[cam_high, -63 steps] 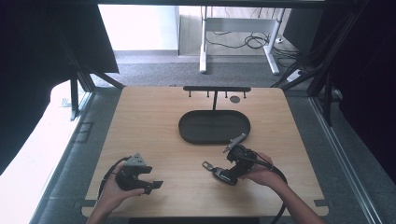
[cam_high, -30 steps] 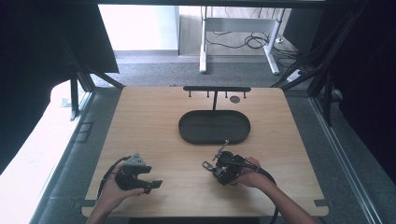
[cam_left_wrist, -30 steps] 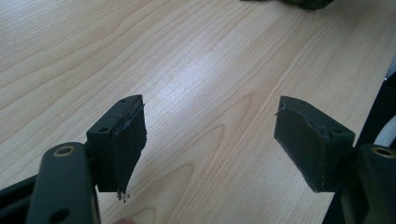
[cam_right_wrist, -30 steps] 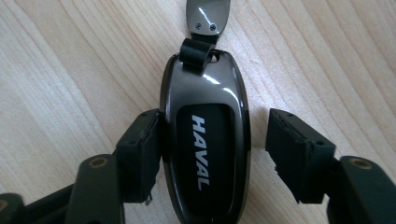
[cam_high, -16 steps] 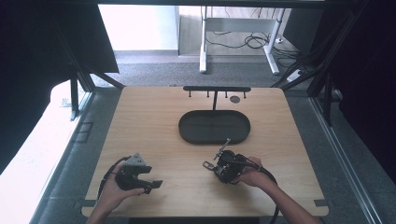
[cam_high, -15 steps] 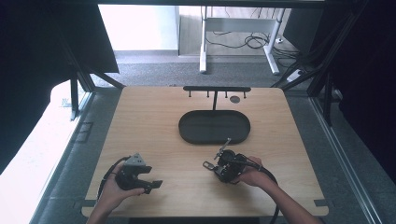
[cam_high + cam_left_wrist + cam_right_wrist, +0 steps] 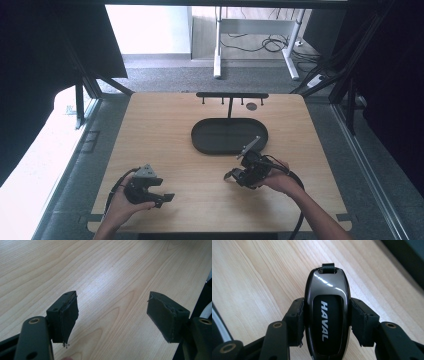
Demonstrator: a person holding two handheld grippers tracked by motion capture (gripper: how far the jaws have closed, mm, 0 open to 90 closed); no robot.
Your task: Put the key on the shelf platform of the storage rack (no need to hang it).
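My right gripper [image 7: 327, 305] is shut on a glossy dark car key fob [image 7: 327, 322] marked HAVAL, with a small black strap loop at its far end. The fob is held flat just above the wooden table [image 7: 160, 135]. In the high view the right gripper [image 7: 235, 175] hovers at the table's front right, just in front of a black oval tray [image 7: 229, 136]. My left gripper [image 7: 112, 310] is open with nothing between its pads [image 7: 68, 315], over bare wood. It sits at the front left [image 7: 162, 196].
A black rack with small hooks [image 7: 231, 95] stands behind the tray, a small dark disc [image 7: 251, 106] beside it. Cables trail from both grippers off the front edge. Floor, table legs and wires lie beyond the far edge.
The right gripper dipped lower a second ago and has since tilted back up, its grey plate showing again. The left gripper has stayed put.
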